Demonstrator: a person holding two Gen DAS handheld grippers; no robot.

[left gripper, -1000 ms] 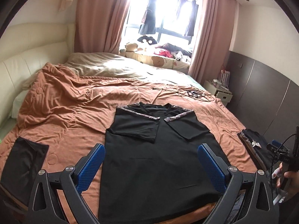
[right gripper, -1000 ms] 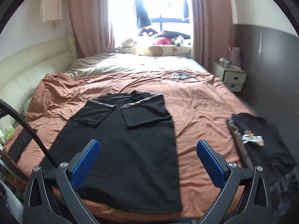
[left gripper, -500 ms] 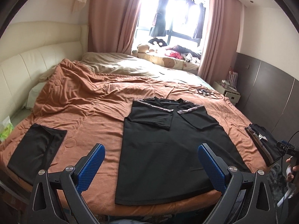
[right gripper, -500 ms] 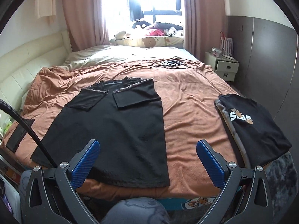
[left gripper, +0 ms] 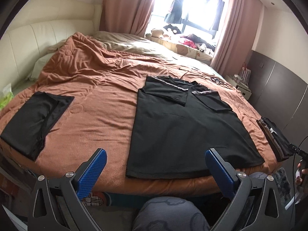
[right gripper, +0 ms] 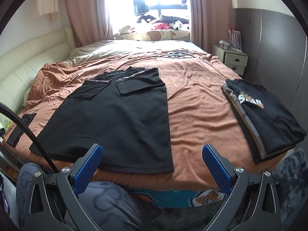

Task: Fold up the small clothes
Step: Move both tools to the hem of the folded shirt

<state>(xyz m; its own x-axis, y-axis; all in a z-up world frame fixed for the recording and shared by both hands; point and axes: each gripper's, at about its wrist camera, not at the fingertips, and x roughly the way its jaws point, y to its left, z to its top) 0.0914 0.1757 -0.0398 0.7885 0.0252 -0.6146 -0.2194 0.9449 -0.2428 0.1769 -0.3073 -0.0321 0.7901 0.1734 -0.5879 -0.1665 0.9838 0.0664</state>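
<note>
A black t-shirt (left gripper: 182,129) (right gripper: 119,123) lies flat on the orange bedspread (left gripper: 100,104) (right gripper: 196,115), both sleeves folded inward, hem toward the near bed edge. My left gripper (left gripper: 156,165) hangs open off the foot of the bed, just short of the hem, with nothing between its blue pads. My right gripper (right gripper: 152,163) is open too, over the bed edge at the shirt's right hem corner, empty. A folded black garment (left gripper: 32,121) lies at the left. A folded black printed shirt (right gripper: 263,115) (left gripper: 275,136) sits at the right.
A person's knee in grey patterned trousers (left gripper: 169,213) (right gripper: 100,206) is below the grippers. A black cable (right gripper: 23,132) crosses the left of the right wrist view. Cables (right gripper: 177,54) lie at the far end. A nightstand (right gripper: 233,59) and dark wall panels stand to the right.
Both grippers have pulled back and away from the shirt, from over it to beyond the foot of the bed. The shirt has not moved. Both stayed open.
</note>
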